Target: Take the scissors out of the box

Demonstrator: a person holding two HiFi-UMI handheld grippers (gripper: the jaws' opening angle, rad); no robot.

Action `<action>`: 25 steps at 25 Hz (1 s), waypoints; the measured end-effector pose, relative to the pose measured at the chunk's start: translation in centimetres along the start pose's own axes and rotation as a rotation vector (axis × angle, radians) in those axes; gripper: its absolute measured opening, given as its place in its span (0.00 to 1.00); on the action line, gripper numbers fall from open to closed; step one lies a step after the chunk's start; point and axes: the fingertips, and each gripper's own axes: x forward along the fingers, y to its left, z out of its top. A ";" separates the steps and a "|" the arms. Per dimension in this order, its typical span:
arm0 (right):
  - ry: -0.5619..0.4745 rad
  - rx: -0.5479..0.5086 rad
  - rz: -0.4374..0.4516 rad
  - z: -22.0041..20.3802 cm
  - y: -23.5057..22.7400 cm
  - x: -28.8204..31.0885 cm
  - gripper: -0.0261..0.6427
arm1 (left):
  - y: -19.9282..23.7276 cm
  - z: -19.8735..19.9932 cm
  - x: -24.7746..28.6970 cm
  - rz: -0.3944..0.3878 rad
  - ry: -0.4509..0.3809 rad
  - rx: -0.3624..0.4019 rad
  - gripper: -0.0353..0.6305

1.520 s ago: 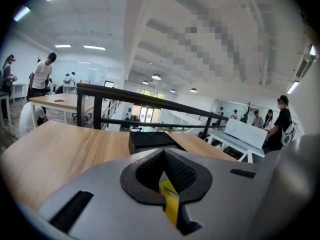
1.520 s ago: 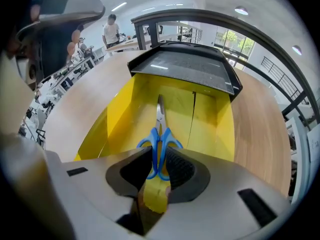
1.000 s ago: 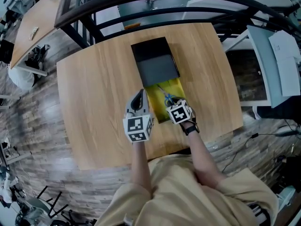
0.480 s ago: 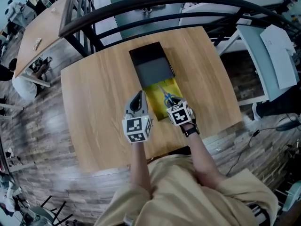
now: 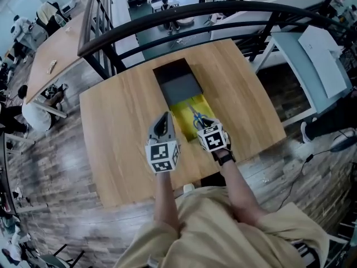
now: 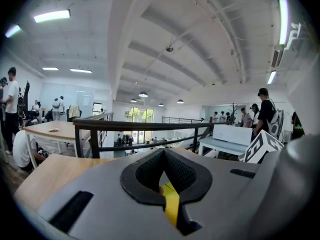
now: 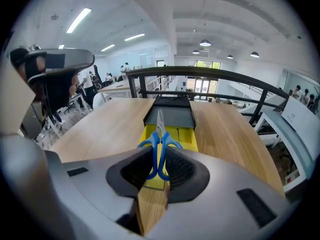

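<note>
Blue-handled scissors [image 7: 158, 140] hang by their handle loops between the pads of my right gripper [image 7: 159, 170], blades pointing away from me. They are clear of the box's yellow tray [image 7: 186, 139], which sticks out of its black sleeve [image 7: 172, 117]. In the head view the right gripper [image 5: 204, 128] holds the scissors [image 5: 196, 116] over the near end of the yellow tray [image 5: 183, 116]. My left gripper [image 5: 162, 120] hovers just left of the tray, its jaws together on nothing. In the left gripper view the left gripper [image 6: 163, 155] points out nearly level, with a yellow strip [image 6: 171, 205] showing through the slit.
The box lies in the middle of a wooden table [image 5: 120, 121], black sleeve [image 5: 178, 82] at the far end. A black railing [image 5: 167, 29] runs behind the table. A white desk [image 5: 312, 60] stands to the right, another wooden table [image 5: 53, 60] to the left.
Both grippers have risen. The right one has lifted the scissors up off the yellow tray, and the left one has come up beside the tray.
</note>
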 end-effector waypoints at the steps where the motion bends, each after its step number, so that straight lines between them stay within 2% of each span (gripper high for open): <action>1: -0.022 0.012 -0.003 0.4 0.2 -0.6 0.16 | -0.2 0.2 -0.5 -0.004 -0.009 -0.003 0.06; 5: -0.100 0.035 -0.001 1.2 1.5 -3.4 0.16 | -1.4 0.4 -2.9 -0.023 -0.040 -0.058 0.06; 11: -0.221 0.042 0.008 3.3 3.3 -7.1 0.16 | -1.9 1.8 -5.5 -0.022 -0.074 -0.024 0.06; 18: -0.374 0.003 -0.030 6.7 4.2 -12.3 0.16 | -2.6 4.1 -8.2 -0.007 -0.126 0.009 0.06; 25: -0.468 -0.009 -0.051 9.0 4.6 -15.5 0.16 | -1.7 5.6 -9.5 0.013 -0.156 0.028 0.06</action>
